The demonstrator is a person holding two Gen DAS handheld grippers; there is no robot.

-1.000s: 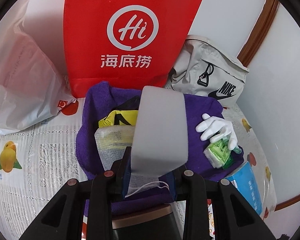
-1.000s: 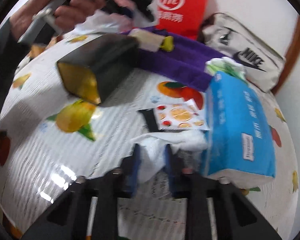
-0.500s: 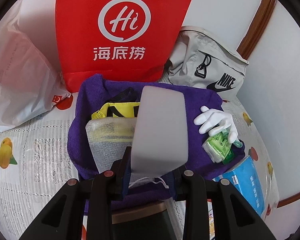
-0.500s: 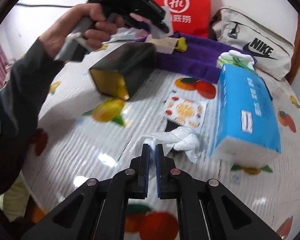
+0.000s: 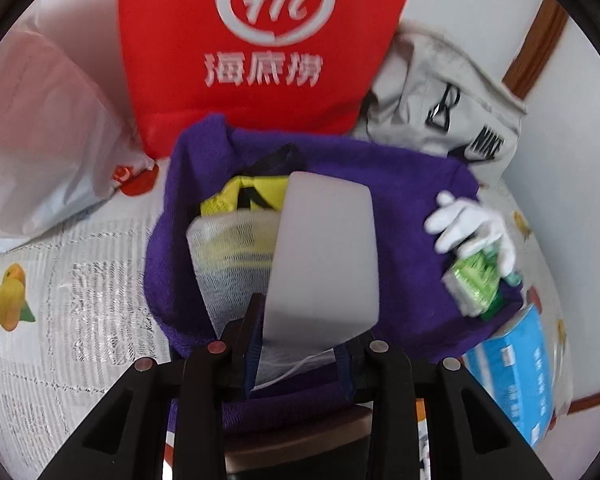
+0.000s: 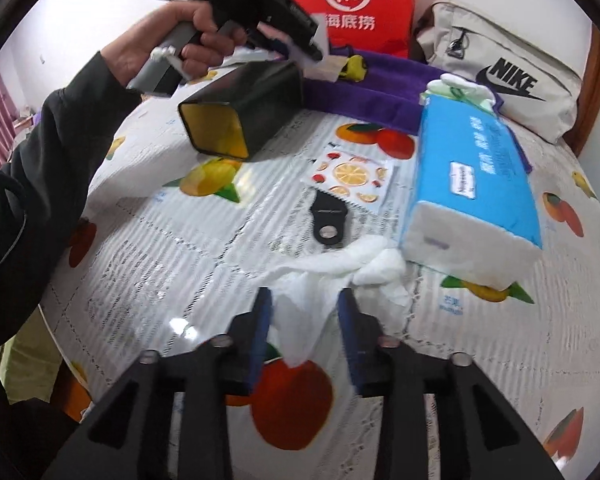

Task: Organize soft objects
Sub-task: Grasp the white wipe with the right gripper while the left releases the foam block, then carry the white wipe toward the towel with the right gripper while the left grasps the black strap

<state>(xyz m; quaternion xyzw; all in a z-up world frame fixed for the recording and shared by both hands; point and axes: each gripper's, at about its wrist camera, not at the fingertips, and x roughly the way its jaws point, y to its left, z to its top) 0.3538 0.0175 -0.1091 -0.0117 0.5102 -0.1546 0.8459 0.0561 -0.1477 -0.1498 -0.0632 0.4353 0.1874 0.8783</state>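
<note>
Fruit-print tablecloth (image 6: 148, 264), ribbed and glossy. Partway done, I'd say: purple towel (image 5: 412, 200) already carries a mesh pouch (image 5: 232, 256), white glove (image 5: 472, 224) and green pack (image 5: 476, 276). Left gripper (image 5: 300, 350) clamps a flat grey face mask (image 5: 324, 256) over the towel. Right gripper (image 6: 304, 316) is spread wide around crumpled white cloth (image 6: 340, 268) on the table, beside the blue tissue pack (image 6: 476, 184); both left to sort.

Pale grey face mask (image 5: 324, 256), flat and stiff, upright over the purple towel (image 5: 412, 200), ear loop dangling below. Mesh-wrapped yellow sponge (image 5: 232, 256) lying on the towel beside it. White glove (image 5: 472, 224) and green packet (image 5: 476, 280) at the towel's right edge. Crumpled white tissue (image 6: 340, 276) on the fruit-print cloth, touching the blue tissue pack (image 6: 476, 184).
</note>
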